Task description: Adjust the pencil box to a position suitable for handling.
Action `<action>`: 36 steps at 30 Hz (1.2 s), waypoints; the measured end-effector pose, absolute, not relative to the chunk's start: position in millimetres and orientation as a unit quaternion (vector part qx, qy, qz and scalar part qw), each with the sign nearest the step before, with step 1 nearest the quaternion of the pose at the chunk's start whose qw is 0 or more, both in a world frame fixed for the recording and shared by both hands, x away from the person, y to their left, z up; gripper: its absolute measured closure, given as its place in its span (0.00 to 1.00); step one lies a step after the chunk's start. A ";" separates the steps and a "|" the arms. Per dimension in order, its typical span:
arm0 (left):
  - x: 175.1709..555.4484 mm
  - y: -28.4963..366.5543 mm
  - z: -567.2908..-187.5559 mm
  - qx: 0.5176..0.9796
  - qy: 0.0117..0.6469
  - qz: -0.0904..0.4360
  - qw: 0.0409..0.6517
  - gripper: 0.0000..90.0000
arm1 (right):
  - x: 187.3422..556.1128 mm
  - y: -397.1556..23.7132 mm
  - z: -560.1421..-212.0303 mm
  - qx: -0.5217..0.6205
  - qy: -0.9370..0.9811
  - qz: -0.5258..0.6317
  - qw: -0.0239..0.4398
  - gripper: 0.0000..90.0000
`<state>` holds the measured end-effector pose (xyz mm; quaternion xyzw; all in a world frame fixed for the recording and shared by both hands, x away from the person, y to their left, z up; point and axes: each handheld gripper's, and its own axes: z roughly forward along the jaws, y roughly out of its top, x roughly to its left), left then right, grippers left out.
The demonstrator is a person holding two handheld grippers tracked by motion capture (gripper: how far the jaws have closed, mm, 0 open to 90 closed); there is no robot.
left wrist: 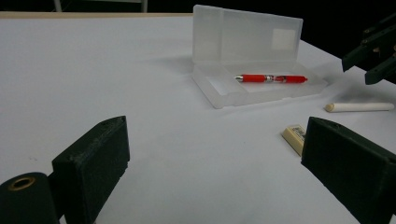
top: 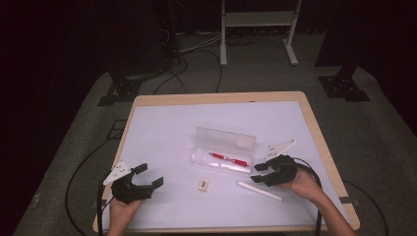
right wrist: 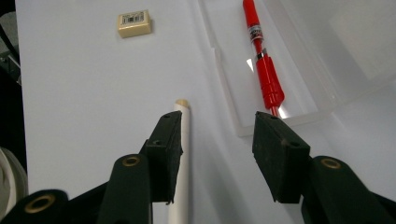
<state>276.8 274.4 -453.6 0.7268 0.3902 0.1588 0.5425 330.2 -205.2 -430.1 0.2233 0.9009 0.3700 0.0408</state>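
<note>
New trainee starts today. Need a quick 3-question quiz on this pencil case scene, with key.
1. True or false: the red pen lies inside the open clear pencil case.
2. Which loose item lies nearest the right tongs? A) eraser B) white pen C) red pen
3. In a few words: are the left tongs holding anything?

Key
1. True: it rests in the tray, lid standing open behind it.
2. B: in the right gripper view it lies on the table just beside one jaw, ungripped.
3. No: their jaws are open, with bare table between them.
</note>
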 end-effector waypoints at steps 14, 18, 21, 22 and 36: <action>276.8 273.7 -453.6 0.728 0.390 0.159 0.541 0.08 | 316.9 -210.2 -437.4 0.224 0.904 0.362 0.034 0.60; 276.7 273.9 -453.5 0.727 0.390 0.159 0.542 0.08 | 313.9 -210.1 -440.7 0.220 0.906 0.359 0.035 0.63; 276.6 274.1 -453.6 0.727 0.390 0.159 0.542 0.08 | 312.1 -210.0 -442.7 0.220 0.906 0.359 0.034 0.66; 276.7 274.1 -453.6 0.727 0.390 0.159 0.542 0.08 | 311.8 -210.1 -443.2 0.221 0.907 0.357 0.034 0.66; 276.9 274.0 -453.7 0.727 0.390 0.159 0.541 0.08 | 308.7 -214.9 -454.3 0.225 0.908 0.353 0.031 0.71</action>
